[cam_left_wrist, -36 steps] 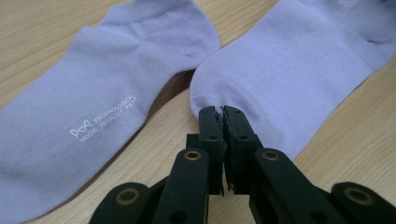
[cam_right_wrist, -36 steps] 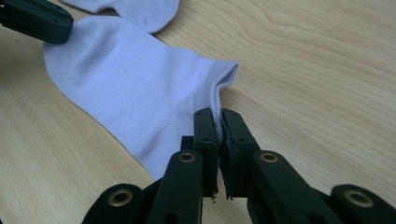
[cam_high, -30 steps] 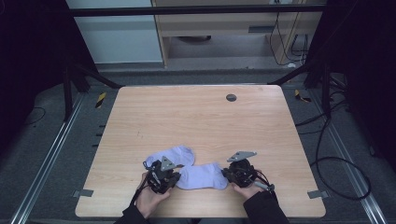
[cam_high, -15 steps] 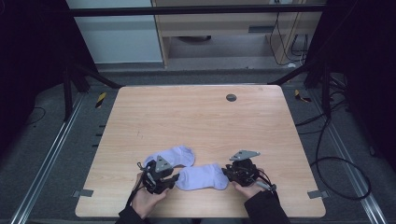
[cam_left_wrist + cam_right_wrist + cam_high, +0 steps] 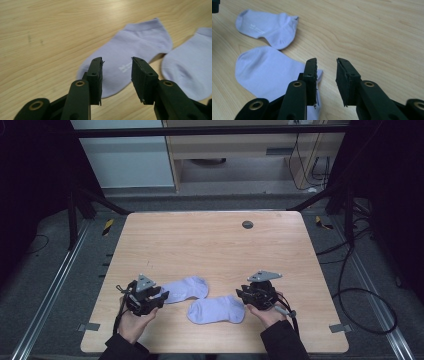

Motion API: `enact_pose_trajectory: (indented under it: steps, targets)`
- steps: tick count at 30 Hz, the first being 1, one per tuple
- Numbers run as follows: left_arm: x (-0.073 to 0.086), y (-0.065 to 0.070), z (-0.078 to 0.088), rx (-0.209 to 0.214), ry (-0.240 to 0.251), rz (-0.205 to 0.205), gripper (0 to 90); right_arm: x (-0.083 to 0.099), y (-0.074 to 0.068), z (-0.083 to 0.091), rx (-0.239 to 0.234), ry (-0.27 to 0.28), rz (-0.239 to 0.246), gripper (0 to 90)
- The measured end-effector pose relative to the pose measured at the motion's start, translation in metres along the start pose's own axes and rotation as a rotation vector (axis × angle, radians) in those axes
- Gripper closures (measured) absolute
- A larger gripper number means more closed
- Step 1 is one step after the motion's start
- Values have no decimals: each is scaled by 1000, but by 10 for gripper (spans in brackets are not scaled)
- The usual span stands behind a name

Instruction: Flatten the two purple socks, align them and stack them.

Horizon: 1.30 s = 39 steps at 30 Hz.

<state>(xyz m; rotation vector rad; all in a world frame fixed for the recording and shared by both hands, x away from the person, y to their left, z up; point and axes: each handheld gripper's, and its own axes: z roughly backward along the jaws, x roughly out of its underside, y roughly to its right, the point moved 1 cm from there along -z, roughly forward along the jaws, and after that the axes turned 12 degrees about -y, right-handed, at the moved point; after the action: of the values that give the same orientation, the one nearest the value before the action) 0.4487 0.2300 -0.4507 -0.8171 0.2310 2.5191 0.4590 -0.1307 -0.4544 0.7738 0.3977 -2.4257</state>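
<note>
From above, two pale socks lie on the table (image 5: 215, 240), the far sock (image 5: 186, 288) beside the left gripper (image 5: 161, 297), the near sock (image 5: 216, 310) just left of the right gripper (image 5: 241, 296). The left gripper (image 5: 117, 65) view shows jaws that have just been opening, apart over the far sock (image 5: 135, 47), nothing clamped. In the right gripper (image 5: 326, 65) view the jaws have likewise just been opening and stand apart beside the near sock (image 5: 265, 71).

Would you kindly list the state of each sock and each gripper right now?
Upper sock: lying flat on the table, released.
Lower sock: lying flat, released.
Left gripper: fingers just opened, empty.
Right gripper: fingers just opened, empty.
</note>
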Motion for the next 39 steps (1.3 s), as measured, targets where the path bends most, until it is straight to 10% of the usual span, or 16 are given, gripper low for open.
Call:
enact_pose_trajectory:
  steps: [16,39]
  targets:
    - [1,-39,-15,-51,-17,67,576,-48,-24,-30,-11,16,3,612]
    - [10,-40,-43,-46,-131,37,655,-81,-60,-111,15,-112,49,670]
